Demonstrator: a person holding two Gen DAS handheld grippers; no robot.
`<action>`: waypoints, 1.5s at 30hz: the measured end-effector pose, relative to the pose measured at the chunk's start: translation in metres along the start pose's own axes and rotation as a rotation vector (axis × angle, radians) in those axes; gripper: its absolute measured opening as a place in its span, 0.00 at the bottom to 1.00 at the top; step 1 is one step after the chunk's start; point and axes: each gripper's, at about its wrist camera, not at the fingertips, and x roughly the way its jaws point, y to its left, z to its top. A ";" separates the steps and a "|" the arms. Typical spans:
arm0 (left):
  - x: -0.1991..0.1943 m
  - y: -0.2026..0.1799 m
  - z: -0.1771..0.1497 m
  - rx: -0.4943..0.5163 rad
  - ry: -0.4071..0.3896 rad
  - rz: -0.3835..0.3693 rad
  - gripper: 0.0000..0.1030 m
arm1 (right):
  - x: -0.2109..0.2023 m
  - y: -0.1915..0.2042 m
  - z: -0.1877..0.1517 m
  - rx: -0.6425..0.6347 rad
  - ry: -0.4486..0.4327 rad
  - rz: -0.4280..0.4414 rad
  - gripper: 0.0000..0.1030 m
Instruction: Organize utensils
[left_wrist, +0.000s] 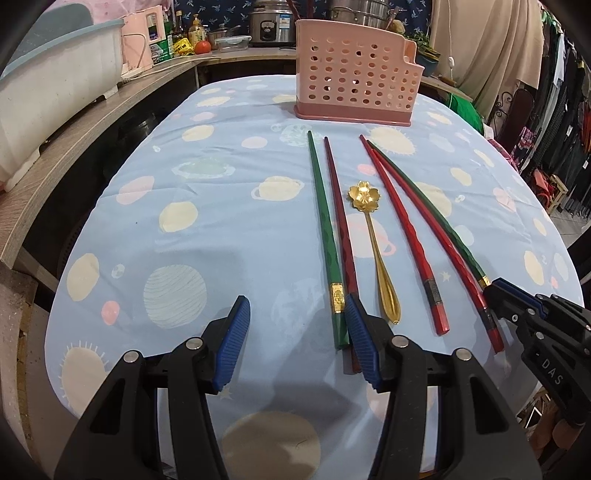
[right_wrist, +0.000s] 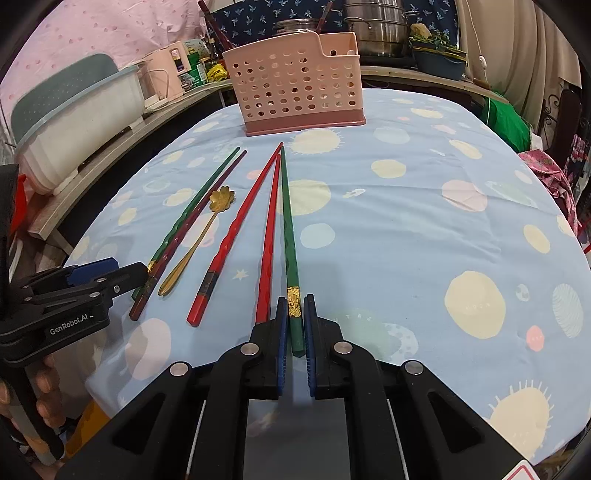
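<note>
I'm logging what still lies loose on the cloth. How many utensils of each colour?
Green chopsticks: 2
Bright red chopsticks: 2
Dark maroon chopstick: 1
Gold spoon: 1
Total: 6

Two close wrist views angled down, facing basket (left_wrist: 356, 70), sharing tablecloth (left_wrist: 221, 221)

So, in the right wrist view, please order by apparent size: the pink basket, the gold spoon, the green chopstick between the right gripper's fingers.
1. Pink basket, clearly the largest.
2. Green chopstick, the longest utensil, though nearness to the camera enlarges it.
3. Gold spoon, the shortest and thinnest.
</note>
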 end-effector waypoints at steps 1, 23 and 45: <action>0.000 0.000 0.000 0.000 -0.001 0.000 0.49 | 0.000 0.000 0.000 0.001 0.000 0.000 0.08; 0.006 -0.005 0.000 0.015 -0.002 0.027 0.32 | 0.000 0.000 0.000 -0.001 -0.001 0.000 0.08; -0.007 0.002 0.010 -0.030 0.010 -0.029 0.07 | -0.017 0.003 0.008 0.010 -0.042 0.018 0.07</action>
